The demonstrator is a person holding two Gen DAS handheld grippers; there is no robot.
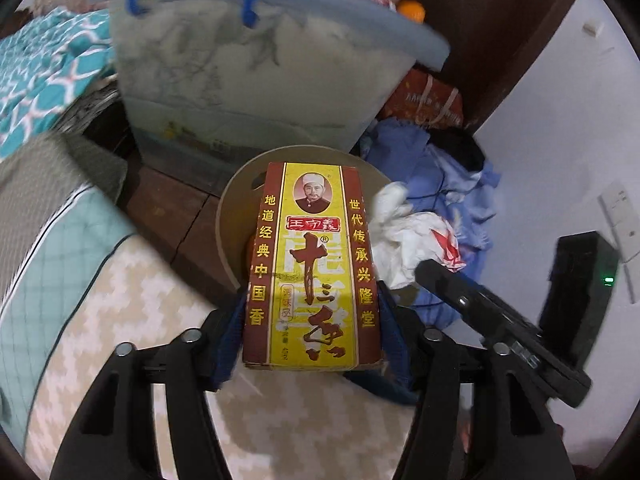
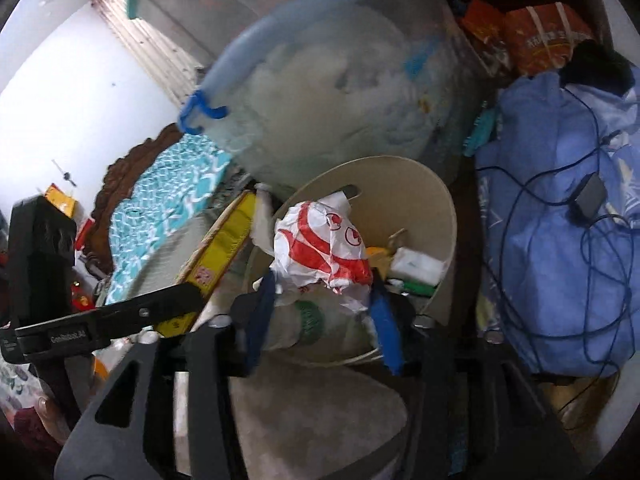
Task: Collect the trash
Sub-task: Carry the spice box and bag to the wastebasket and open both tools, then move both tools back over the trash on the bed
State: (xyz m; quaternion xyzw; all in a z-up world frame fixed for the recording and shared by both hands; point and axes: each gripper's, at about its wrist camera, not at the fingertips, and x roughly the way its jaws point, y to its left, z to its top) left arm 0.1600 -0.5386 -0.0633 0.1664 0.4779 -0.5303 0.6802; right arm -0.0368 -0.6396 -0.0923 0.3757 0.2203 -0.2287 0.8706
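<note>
Plainly, in the left wrist view, the left tongs (image 1: 311, 288) stand fairly wide with a yellow and brown spice box (image 1: 312, 264) upright between their blue pads (image 1: 234, 332). The pads lie along both long sides of the box, but I cannot tell whether they press on it. It hangs over the near rim of a round beige bin (image 1: 236, 200).

The box looks like thin printed card: light, stiff along its edges, easy to dent on its broad faces. It is probably best taken across the narrow sides, as here. Behind the bin stands a clear storage tub (image 1: 260, 80) with a blue clip. A teal patterned bed cover (image 1: 40, 60) lies to the left, a beige zigzag cloth (image 1: 120, 320) below, dark wooden floor (image 1: 168, 208) between, and a white wall (image 1: 560, 120) to the right.

In the right wrist view, the right tongs (image 2: 322, 280) are moderately wide around a crumpled white and red plastic bag (image 2: 320, 240), which sits above the bin's (image 2: 400, 176) open mouth. Again, contact cannot be judged. The bag is soft, nearly weightless and slippery, so pinching a bunched fold should serve best. Other rubbish, including a white carton (image 2: 416, 264), already lies inside. A heap of blue clothing (image 2: 560, 160) with a dark cable (image 2: 520, 200) over it crowds the right side, leaving little free room about the bin.
</note>
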